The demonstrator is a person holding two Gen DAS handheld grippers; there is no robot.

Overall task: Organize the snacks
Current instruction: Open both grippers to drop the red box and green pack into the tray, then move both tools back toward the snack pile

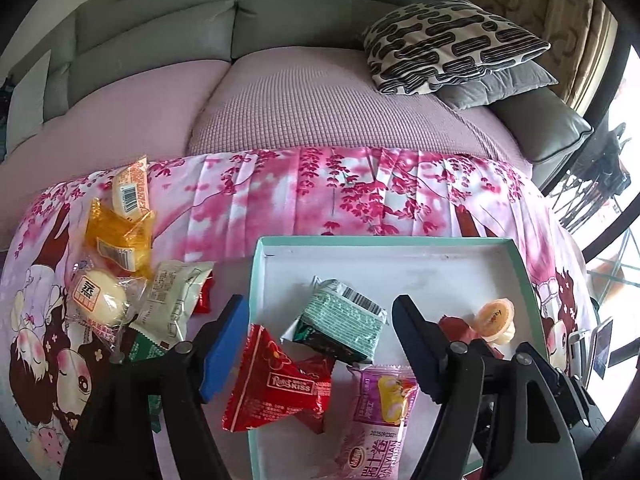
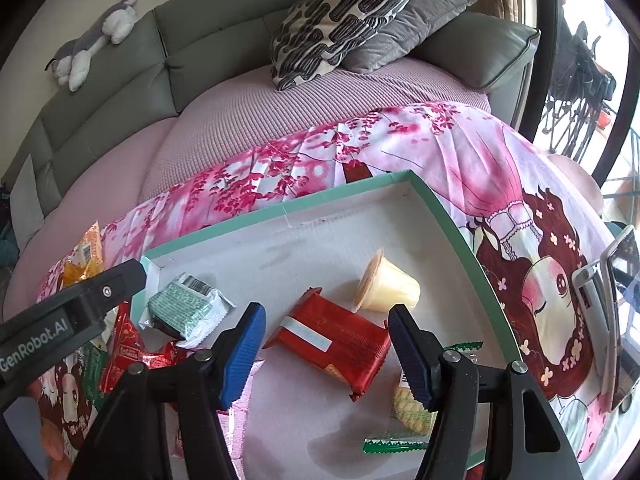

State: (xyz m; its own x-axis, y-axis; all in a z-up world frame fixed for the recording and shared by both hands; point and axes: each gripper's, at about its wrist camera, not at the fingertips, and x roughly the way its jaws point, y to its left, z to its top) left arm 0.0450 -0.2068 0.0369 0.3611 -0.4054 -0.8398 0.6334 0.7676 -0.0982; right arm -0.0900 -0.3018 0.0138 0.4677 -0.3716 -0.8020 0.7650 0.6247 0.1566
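Observation:
A shallow teal-rimmed box [image 1: 520, 268] [image 2: 452, 220] lies on a pink cloth. In it lie a green-white packet [image 1: 344, 316] [image 2: 188, 308], a red flat packet [image 2: 336, 340], a jelly cup [image 1: 494, 320] [image 2: 386, 284], a wafer packet [image 2: 412, 404] and a purple packet [image 1: 380, 412]. A red Kiss packet [image 1: 276, 388] rests over the box's left rim, between the fingers of my left gripper [image 1: 320, 352], which is open. My right gripper [image 2: 326, 348] is open above the red flat packet. A pile of loose snacks [image 1: 120, 264] lies left of the box.
A sofa with a pink cover [image 1: 300, 108] lies behind the cloth, with a patterned cushion [image 1: 452, 40] on it. A phone on a stand [image 2: 618, 320] sits right of the box. A plush toy [image 2: 96, 40] lies on the sofa back.

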